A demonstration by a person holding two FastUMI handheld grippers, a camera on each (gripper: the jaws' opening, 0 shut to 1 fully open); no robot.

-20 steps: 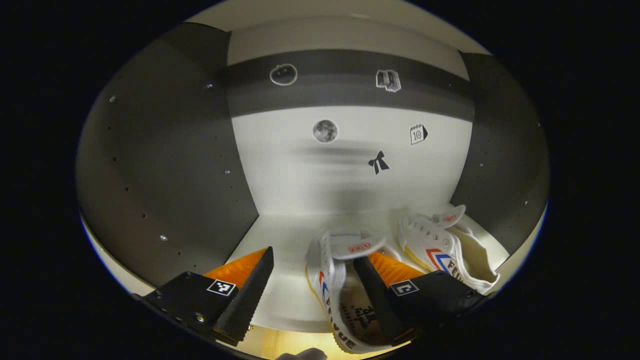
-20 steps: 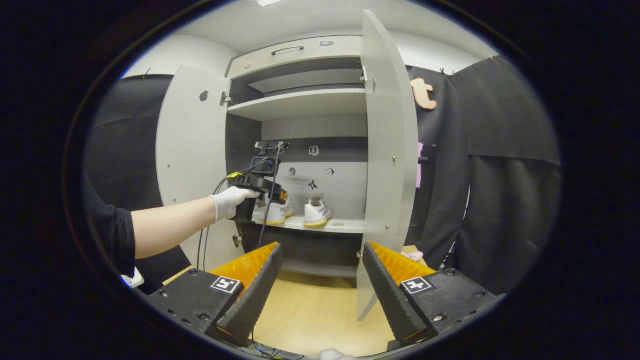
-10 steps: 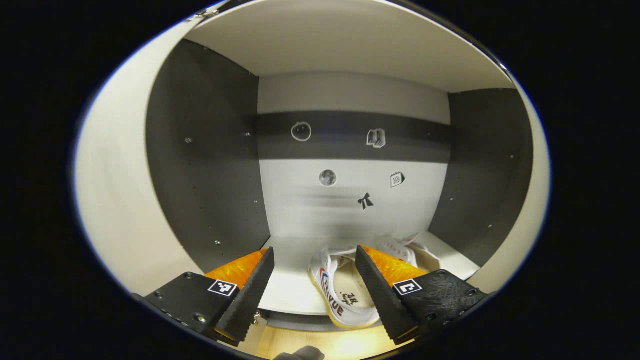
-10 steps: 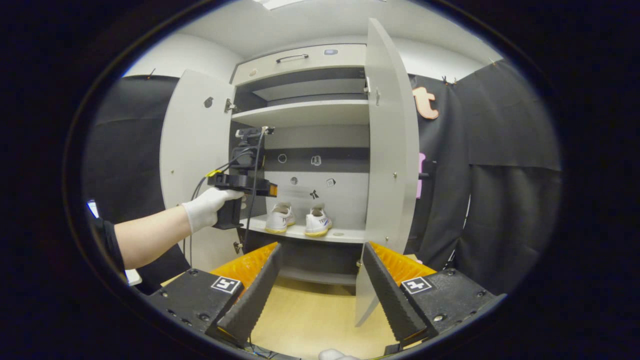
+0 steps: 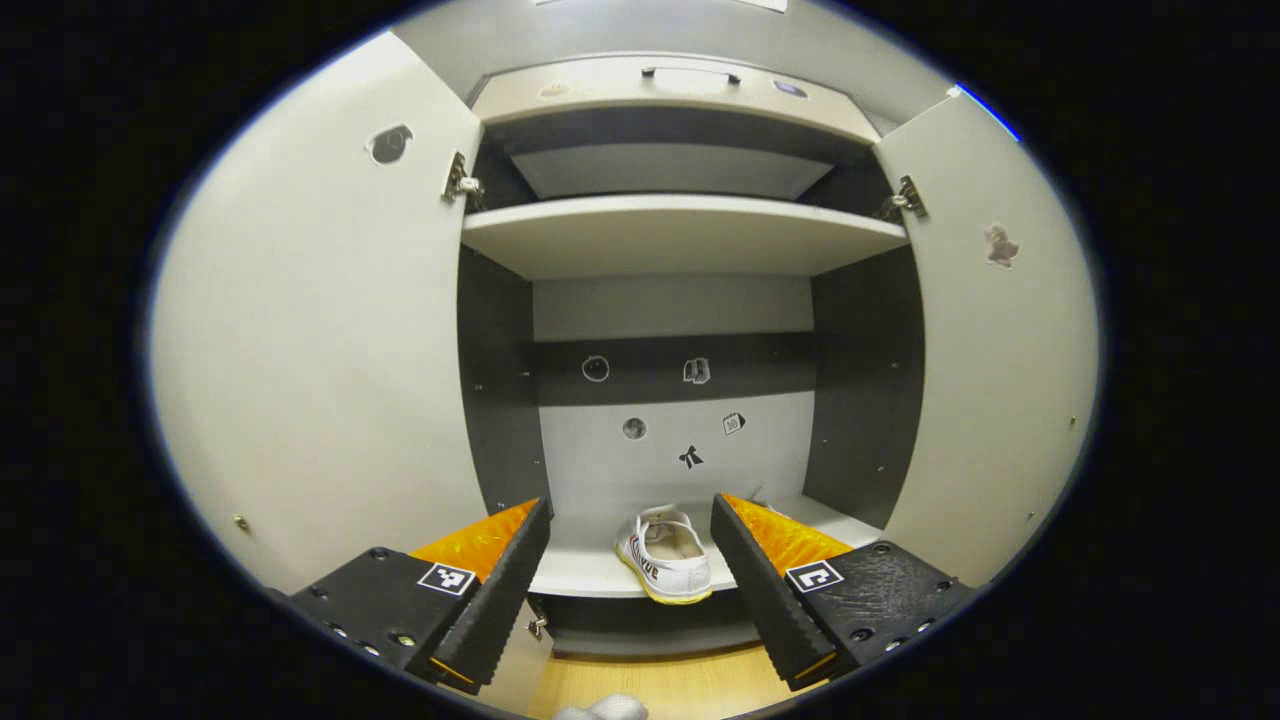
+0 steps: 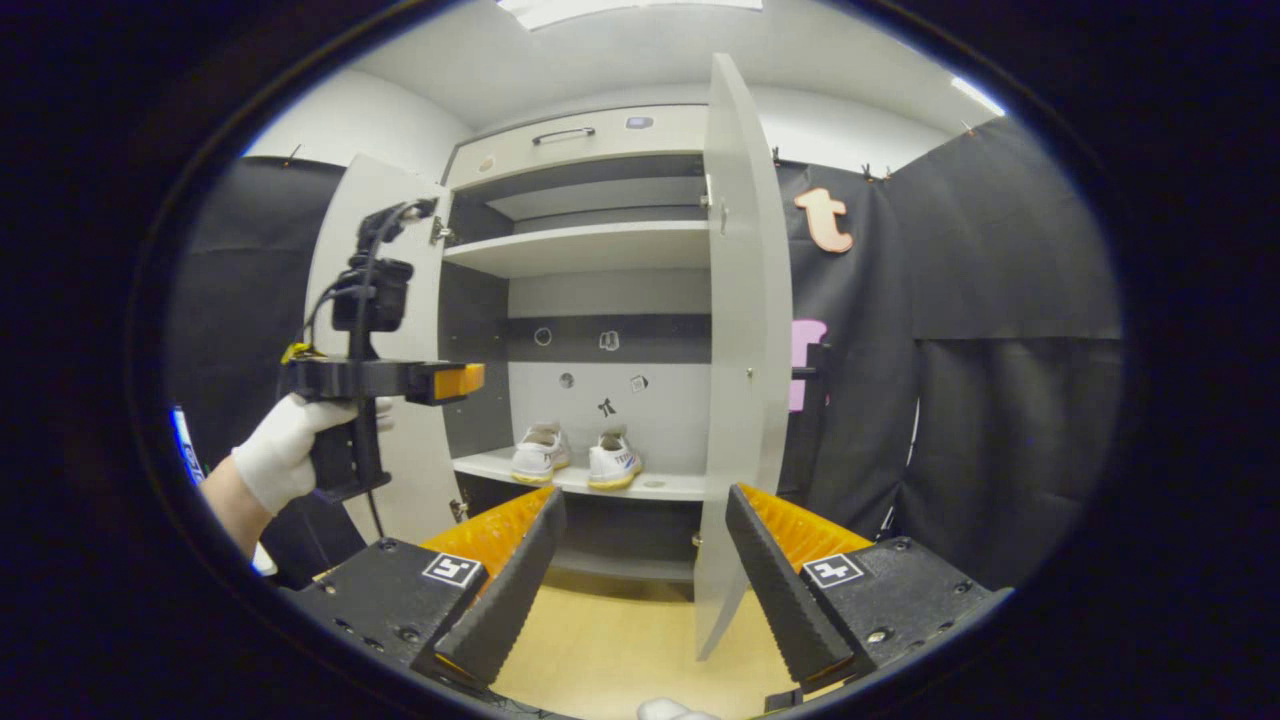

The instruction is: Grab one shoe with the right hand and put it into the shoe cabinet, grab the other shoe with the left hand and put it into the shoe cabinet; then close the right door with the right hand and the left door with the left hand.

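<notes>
- Two white canvas low-top shoes are sitting side by side on the pale lower shelf (image 6: pixel 660 487) of the grey shoe cabinet (image 6: pixel 580 135): the left shoe (image 6: pixel 541 452) and the right shoe (image 6: pixel 614 459), heels facing outward, close together but seemingly not touching.
- In the left gripper view, one shoe (image 5: pixel 668 553) is showing between the fingers, farther off, on that shelf (image 5: pixel 585 572).
- The left gripper (image 5: pixel 630 580) is hanging spread apart and holding nothing; in the right gripper view it (image 6: pixel 440 381) is showing in a white-gloved hand (image 6: pixel 285 455) in front of the left door.
- The right gripper (image 6: pixel 645 590) is also hanging spread apart and holding nothing, facing the edge of the right door.
- Two flat grey doors are standing open: the left door (image 5: pixel 320 330) and the right door (image 6: pixel 735 330).
- Judging from this, both shoes are stowed and only the doors remain.
- Possible risks: a door swung too hard could be bouncing back open, and the left gripper's trailing black cable (image 6: pixel 362 300) could be getting caught in the closing left door.
- Five small stickers are dotting the back panel (image 5: pixel 690 400).
</notes>
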